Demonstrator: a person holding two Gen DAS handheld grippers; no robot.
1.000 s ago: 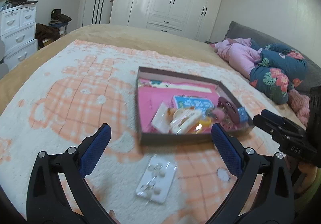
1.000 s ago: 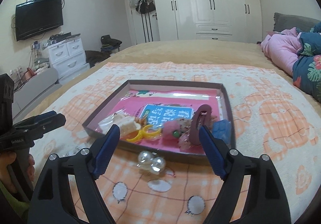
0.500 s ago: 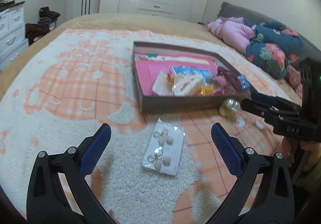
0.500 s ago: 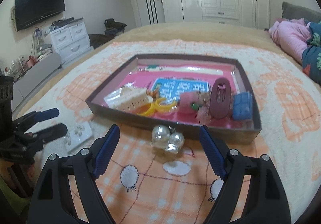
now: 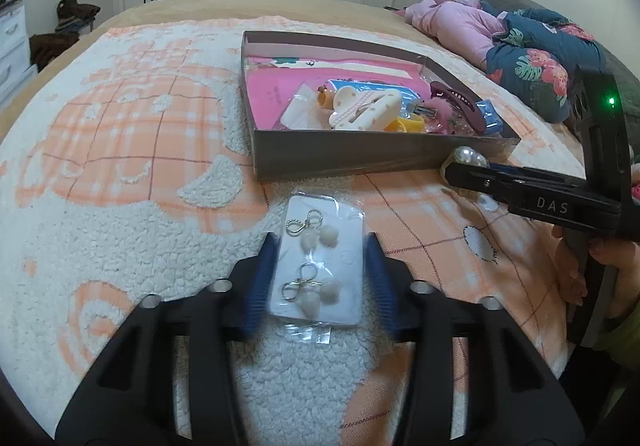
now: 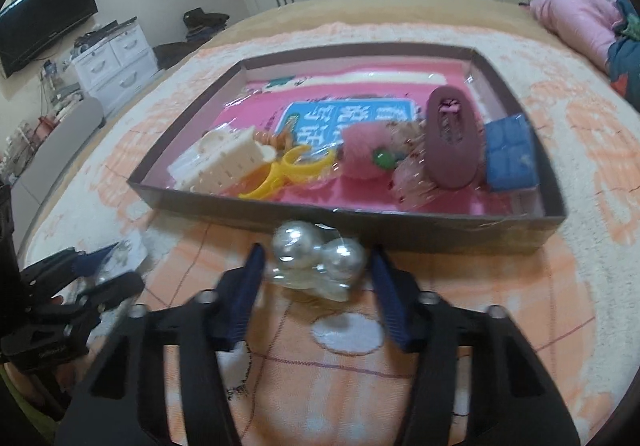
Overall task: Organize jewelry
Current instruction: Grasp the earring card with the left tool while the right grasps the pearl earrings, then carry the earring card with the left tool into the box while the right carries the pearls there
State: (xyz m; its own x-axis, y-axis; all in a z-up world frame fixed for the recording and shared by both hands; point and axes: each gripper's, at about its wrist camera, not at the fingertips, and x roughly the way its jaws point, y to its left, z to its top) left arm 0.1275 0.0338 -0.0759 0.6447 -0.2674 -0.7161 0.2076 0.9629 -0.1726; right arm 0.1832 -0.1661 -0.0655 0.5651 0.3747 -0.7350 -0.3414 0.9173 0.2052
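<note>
Left wrist view shows me the bed (image 5: 120,174) under a fleecy orange-and-white blanket, with the box (image 5: 360,160) of hair clips and trinkets sitting on it. Just in front of the box lies the earring card (image 5: 318,266) in its clear sleeve, between the pads of my left hand-held gripper (image 5: 319,278), whose jaws are closing but look just short of the card's edges. I judge it best to pinch the stiff card squarely across its width, low to the blanket, so the sleeve does not buckle.

Right wrist view has the pearl packet (image 6: 316,262) against the box's near wall, inside my right hand-held gripper (image 6: 316,286), which is also closing with a sliver of gap left. Slippery film wants a slow squeeze.

Readable writing: "DAS" on the right gripper's arm; the blue label in the box is unreadable.
</note>
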